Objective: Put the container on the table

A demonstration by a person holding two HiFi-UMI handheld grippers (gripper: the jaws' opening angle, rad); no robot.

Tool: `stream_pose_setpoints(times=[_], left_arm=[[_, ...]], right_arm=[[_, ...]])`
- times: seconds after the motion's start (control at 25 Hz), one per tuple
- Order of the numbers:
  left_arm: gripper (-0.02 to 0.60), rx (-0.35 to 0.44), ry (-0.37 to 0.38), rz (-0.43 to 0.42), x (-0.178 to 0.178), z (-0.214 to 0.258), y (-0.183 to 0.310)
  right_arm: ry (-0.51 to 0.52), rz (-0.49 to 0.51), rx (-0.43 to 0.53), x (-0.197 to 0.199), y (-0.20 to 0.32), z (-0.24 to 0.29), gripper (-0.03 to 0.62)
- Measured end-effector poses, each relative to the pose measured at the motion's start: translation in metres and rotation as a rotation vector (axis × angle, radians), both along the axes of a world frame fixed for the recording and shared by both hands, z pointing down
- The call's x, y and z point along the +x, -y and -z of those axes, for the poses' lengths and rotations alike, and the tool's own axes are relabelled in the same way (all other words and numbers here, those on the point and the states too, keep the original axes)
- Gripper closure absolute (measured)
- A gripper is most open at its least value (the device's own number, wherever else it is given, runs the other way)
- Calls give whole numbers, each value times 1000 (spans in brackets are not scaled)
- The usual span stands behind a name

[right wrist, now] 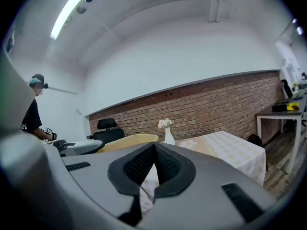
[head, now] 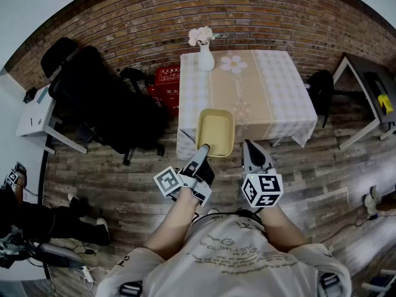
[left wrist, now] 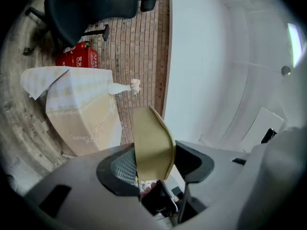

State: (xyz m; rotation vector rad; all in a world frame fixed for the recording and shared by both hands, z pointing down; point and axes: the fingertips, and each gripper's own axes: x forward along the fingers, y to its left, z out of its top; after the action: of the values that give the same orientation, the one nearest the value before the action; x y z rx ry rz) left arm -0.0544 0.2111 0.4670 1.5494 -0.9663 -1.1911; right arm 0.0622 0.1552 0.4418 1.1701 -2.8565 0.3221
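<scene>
Head view: gripping the yellow container [head: 216,132] by its near rim with the left gripper [head: 203,148], held over the near edge of the table [head: 272,91]. Can't tell whether its base touches the checked cloth. Pointing its long side toward the white vase [head: 205,57] of flowers at the far edge.

Over to the left gripper view: clamped on the container's wall with jaws spread fairly wide, one pad against each face.

Carrying nothing in the right gripper [head: 252,148], pads meeting tip to tip, hovering just right of the container. Red boxes [head: 166,82] and a black office chair [head: 102,101] off to the table's left.
</scene>
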Motion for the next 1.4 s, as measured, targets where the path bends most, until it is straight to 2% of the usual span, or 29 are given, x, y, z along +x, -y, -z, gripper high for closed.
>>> stream_pose_setpoints(times=[0.88, 1.4], left_arm=[[357, 0, -9, -3, -21, -3, -13], [357, 6, -12, 2, -44, -2, 4]], right_arm=[[-17, 3, -4, -26, -17, -3, 592], [-12, 26, -8, -51, 4, -2, 592]])
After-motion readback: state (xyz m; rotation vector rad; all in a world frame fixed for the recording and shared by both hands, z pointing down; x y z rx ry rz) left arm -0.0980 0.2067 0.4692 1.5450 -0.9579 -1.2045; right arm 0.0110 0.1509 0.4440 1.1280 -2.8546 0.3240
